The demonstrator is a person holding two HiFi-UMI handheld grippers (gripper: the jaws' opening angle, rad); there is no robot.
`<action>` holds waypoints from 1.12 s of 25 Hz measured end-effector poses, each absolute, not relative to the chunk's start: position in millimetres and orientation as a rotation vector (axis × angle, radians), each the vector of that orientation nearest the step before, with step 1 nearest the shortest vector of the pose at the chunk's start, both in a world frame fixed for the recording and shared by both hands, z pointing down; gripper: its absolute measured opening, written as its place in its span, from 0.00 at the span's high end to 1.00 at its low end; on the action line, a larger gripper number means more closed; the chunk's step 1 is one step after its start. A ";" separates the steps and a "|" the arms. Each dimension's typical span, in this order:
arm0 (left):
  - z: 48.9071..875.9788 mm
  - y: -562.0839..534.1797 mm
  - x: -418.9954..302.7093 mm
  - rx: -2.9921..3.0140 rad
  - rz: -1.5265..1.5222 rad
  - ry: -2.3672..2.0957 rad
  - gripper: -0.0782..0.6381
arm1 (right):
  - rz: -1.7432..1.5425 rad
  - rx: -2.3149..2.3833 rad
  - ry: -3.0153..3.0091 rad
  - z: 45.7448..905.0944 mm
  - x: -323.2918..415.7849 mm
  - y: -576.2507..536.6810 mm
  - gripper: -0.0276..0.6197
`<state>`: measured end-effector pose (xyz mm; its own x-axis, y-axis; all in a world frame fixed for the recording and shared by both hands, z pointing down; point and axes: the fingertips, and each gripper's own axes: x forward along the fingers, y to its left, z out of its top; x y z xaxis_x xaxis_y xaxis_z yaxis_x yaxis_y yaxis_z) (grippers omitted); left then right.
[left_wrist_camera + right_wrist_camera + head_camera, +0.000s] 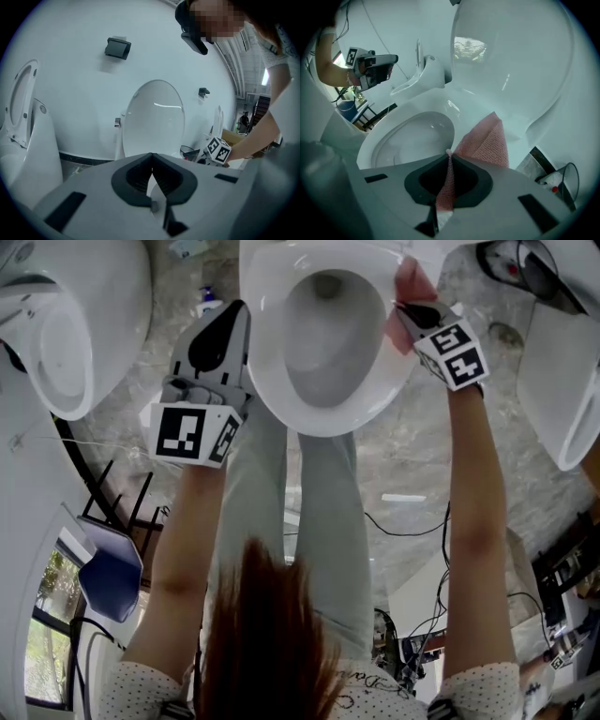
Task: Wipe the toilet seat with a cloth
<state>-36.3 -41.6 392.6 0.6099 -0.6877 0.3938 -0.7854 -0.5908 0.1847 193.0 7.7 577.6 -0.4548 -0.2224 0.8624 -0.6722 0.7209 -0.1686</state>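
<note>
Pink cloth clamped in right tool on right rear edge of toilet seat, left tool jaws together, empty, by left edge; thin pinch might slip, dropping cloth into bowl.

No readable txt, nos. or brands.
My left gripper cube & right gripper cube: b/w square patterns only; script on my shirt too cut off to read.

Cloth on toilet seat, right side; left claw just left
</note>
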 end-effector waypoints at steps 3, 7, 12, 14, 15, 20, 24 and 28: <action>390.9 -37.7 -34.2 2.497 0.392 -1.193 0.89 | 0.620 0.568 -2.031 579.0 193.4 16.5 0.92; 388.8 -32.5 -34.3 2.485 0.368 -1.217 0.89 | 0.644 0.460 -2.064 580.7 192.1 23.1 0.92; 388.8 -23.8 -38.6 2.468 0.372 -1.247 0.89 | 0.651 0.340 -2.066 581.1 186.6 33.7 0.92; 388.2 -20.5 -39.9 2.462 0.371 -1.262 0.89 | 0.641 0.282 -2.069 580.6 185.9 38.5 0.92; 388.0 -18.9 -40.5 2.457 0.371 -1.270 0.89 | 0.638 0.253 -2.068 580.4 185.7 41.2 0.92; 388.2 -11.8 -38.9 2.439 0.371 -1.296 0.89 | 0.643 0.150 -2.053 580.7 186.4 50.0 0.92; 389.5 -7.2 -37.7 2.433 0.373 -1.307 0.89 | 0.652 0.128 -2.046 581.4 187.3 53.1 0.92; 390.0 -0.1 -41.9 2.420 0.369 -1.324 0.89 | 0.637 0.126 -2.045 582.6 181.5 63.8 0.92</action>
